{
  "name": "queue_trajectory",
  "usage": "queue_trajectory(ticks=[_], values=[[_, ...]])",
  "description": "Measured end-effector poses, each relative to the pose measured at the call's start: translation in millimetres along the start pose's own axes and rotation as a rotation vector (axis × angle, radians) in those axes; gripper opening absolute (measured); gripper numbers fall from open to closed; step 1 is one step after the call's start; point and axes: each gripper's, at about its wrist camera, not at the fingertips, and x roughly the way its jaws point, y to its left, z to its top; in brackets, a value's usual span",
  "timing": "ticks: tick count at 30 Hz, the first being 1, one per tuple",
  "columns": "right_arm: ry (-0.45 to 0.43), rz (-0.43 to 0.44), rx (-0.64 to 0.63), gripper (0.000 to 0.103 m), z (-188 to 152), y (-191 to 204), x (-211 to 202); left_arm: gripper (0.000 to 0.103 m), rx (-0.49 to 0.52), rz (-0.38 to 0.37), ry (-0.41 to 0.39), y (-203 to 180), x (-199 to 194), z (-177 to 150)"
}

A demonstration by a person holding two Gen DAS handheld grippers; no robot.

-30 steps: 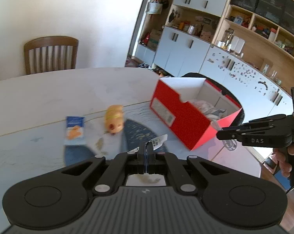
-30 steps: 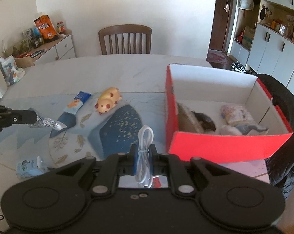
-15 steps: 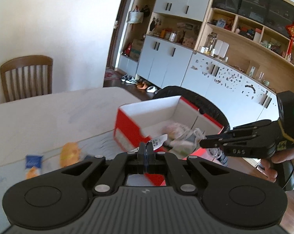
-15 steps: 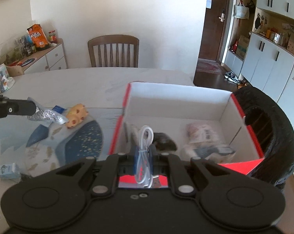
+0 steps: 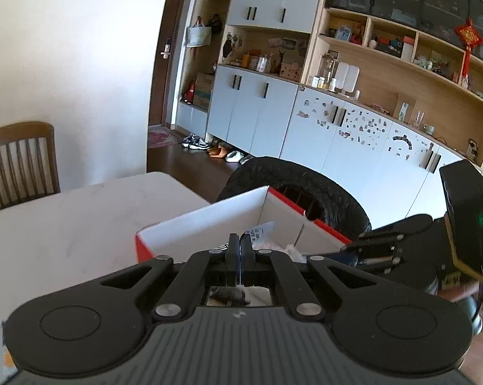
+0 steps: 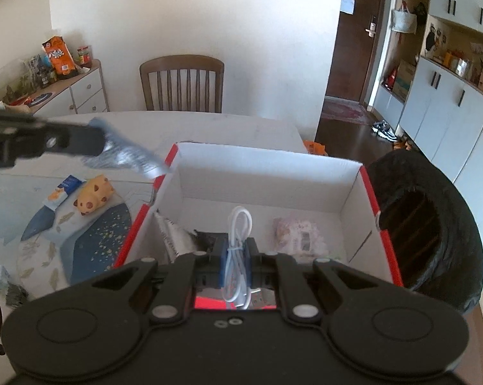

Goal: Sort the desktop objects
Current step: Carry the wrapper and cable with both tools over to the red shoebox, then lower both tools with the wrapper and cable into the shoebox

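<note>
The right gripper (image 6: pixel 238 253) has its fingers (image 6: pixel 223 256) pinched on a coiled white cable (image 6: pixel 238 224), held over the open red box (image 6: pixel 368 179) with the loop upright. The left gripper (image 5: pixel 240 247), fingers pressed together, nips a crinkled silvery packet (image 6: pixel 126 157) that hangs just above the box's near-left corner in the right wrist view; the same packet shows as a white printed edge (image 5: pixel 260 232) past the fingertips in the left wrist view. Inside the box lie a pale pink bag (image 6: pixel 297 234), a dark item (image 6: pixel 206 240) and a silver wrapper (image 6: pixel 174 237). On the surface (image 6: pixel 225 125) beside the box sit a yellow spotted toy (image 6: pixel 92 194) and, near it, a blue-and-white sachet (image 6: pixel 62 191). A black bin (image 6: pixel 433 224) stands just beside the box's far side.
</note>
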Motion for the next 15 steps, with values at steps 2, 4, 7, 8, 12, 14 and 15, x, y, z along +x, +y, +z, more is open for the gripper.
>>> queue_trajectory(ticks=[2, 4, 7, 8, 12, 14, 15], values=[[0.003, 0.005, -0.011, 0.010, 1, -3, 4, 0.000, 0.015, 0.003, 0.004, -4, 11, 7], [0.006, 0.008, -0.017, 0.010, 2, -5, 8, 0.000, 0.023, 0.002, 0.016, -8, 22, 12], [0.017, 0.016, -0.022, 0.010, 4, -9, 17, 0.000, 0.038, 0.017, 0.036, -11, 42, 15], [0.024, 0.015, -0.029, 0.010, 4, -11, 21, 0.000, 0.041, 0.024, 0.042, -10, 48, 15], [0.053, 0.023, -0.030, 0.010, 4, -15, 37, 0.000, 0.021, 0.051, 0.074, -9, 75, 12], [0.061, 0.029, -0.027, 0.010, 5, -18, 45, 0.000, 0.031, 0.065, 0.092, -10, 88, 10], [0.068, 0.034, -0.026, 0.010, 5, -18, 50, 0.000, 0.038, 0.070, 0.102, -10, 95, 9]])
